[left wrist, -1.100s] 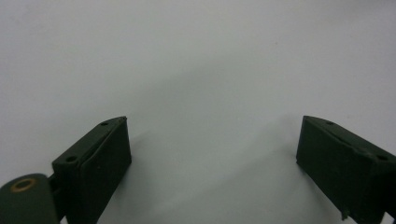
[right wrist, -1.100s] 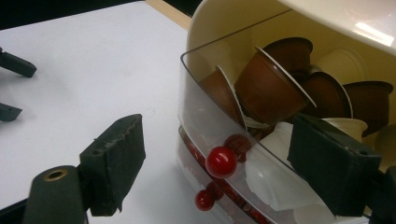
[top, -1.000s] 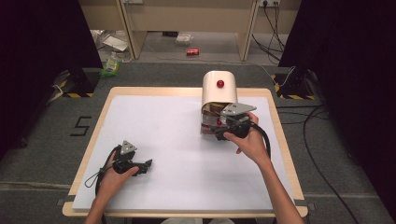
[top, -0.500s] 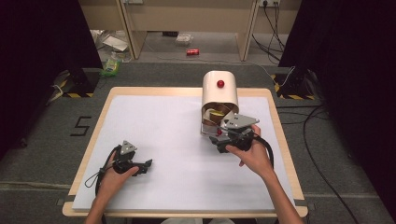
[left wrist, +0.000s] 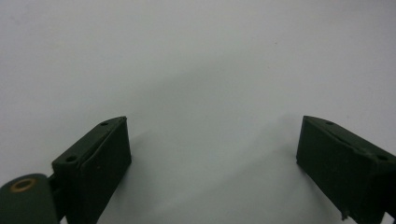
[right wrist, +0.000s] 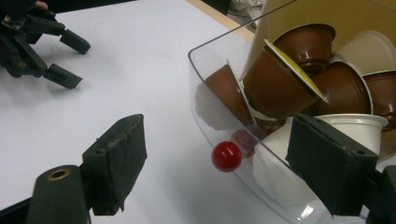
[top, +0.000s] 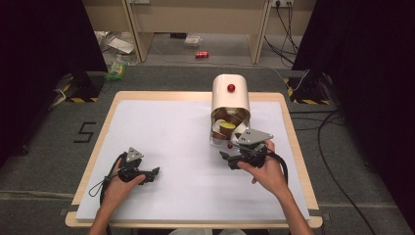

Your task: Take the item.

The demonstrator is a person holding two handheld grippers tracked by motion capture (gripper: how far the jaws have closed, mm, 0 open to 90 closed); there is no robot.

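A white sheet covers the counter [top: 161,127]. The capsule dispenser [top: 230,98] stands at its far edge, its clear drawer [right wrist: 224,112] heaped with capsules. Just before the drawer's red knob [right wrist: 226,157], the right claw [right wrist: 233,177] gapes empty, jaws just narrowing; a skewed pinch could jerk the drawer, spilling capsules. Well left of the dispenser, the left claw [top: 155,174] rests open.

The right gripper [top: 226,157] covers the front of the clear tray [top: 215,139] in the high view, so the tray's red knob [right wrist: 226,156] sits behind it there. The cups [right wrist: 280,84] look too small there to count. In the right gripper view the picture's edge cuts off the tray [right wrist: 205,112] and the white cup [right wrist: 369,51]. A black finger [right wrist: 329,170] hides part of another white cup [right wrist: 285,168]. The can [top: 201,54] on the floor is too small to read.
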